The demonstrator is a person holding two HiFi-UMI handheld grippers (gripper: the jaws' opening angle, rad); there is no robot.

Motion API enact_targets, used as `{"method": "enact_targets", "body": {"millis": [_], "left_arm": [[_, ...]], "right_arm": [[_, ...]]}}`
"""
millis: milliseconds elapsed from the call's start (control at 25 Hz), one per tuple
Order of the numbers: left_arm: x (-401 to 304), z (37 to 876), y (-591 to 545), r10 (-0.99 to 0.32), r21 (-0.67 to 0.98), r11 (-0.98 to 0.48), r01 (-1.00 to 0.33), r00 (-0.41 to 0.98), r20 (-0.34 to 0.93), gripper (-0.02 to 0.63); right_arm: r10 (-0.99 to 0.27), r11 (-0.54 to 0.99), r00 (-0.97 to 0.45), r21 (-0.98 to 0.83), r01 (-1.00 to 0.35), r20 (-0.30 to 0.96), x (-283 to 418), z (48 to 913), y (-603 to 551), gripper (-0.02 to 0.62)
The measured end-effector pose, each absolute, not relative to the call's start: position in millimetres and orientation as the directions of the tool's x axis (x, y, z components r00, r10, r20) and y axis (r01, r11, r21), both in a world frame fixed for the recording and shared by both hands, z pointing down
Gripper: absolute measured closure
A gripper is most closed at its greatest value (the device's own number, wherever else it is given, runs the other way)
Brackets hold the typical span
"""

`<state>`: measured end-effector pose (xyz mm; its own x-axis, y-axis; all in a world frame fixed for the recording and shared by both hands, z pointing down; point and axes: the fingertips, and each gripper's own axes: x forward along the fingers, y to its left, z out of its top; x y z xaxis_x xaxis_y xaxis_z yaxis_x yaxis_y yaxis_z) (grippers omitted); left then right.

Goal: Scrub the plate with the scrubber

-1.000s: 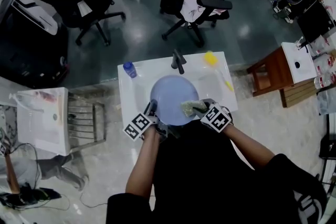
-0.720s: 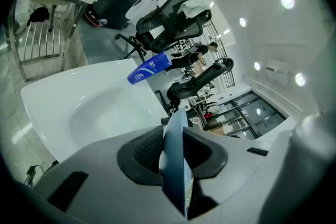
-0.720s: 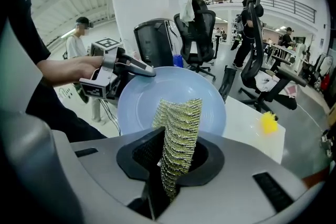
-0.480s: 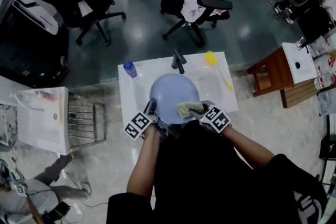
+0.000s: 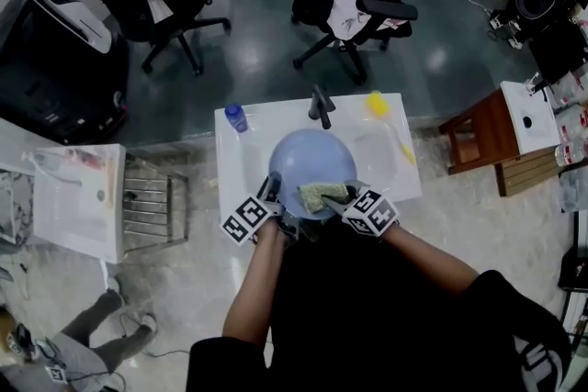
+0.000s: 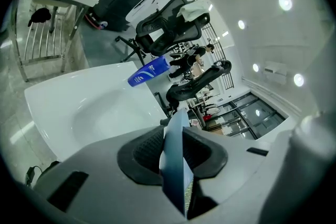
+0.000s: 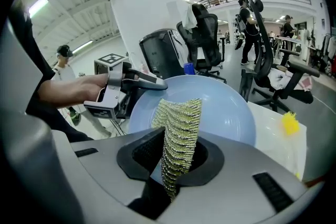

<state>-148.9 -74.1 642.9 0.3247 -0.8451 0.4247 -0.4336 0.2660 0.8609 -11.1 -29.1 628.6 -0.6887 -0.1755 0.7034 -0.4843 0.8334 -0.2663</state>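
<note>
Right tool is closed on a yellow-green woven scrubber, which seems to be pressed against the near part of a pale blue round plate. The plate's rim is clamped edge-on in the left tool, and the plate is held over a white basin.

- The left gripper sat just left of centre in the head view, its fingers closed on the rim of the plate.
- The right gripper sat just right of centre, tilted downward, its fingers clamped on the scrubber.
- The left arm rose nearly straight from the lower centre.
- The right arm came in from the lower right.
</note>
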Motion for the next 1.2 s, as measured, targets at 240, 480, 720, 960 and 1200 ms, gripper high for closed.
{"method": "enact_targets", "body": {"millis": [240,480,720,960,1200], "left_arm": [[-148.8,633.0,-69.4,-0.854,0.863,0.244,-0.442,0.324,0.407,0.525],[-144.5,630.1,-63.8,-0.855,0.872,0.238,-0.429,0.333,0.397,0.525],[-141.5,624.2,-59.7,-0.857,0.888,0.208,-0.411,0.362,0.368,0.525],[-133.4,615.2,-58.7,-0.851,0.869,0.14,-0.474,0.392,0.351,0.523],[-130.8,617.0,-58.4,-0.859,0.889,0.139,-0.437,0.393,0.328,0.523]], "right_arm": [[-0.145,0.858,-0.712,-0.271,-0.436,0.687,-30.8,623.2,-27.0,0.531],[-0.108,0.877,-0.714,-0.272,-0.396,0.692,-49.0,625.2,-27.8,0.532],[-0.074,0.882,-0.71,-0.286,-0.375,0.7,-58.5,626.5,-29.2,0.531],[0.001,0.878,-0.68,-0.326,-0.349,0.733,-60.6,633.7,-33.6,0.529],[0.017,0.854,-0.669,-0.359,-0.377,0.743,-54.4,634.9,-51.8,0.522]]}}
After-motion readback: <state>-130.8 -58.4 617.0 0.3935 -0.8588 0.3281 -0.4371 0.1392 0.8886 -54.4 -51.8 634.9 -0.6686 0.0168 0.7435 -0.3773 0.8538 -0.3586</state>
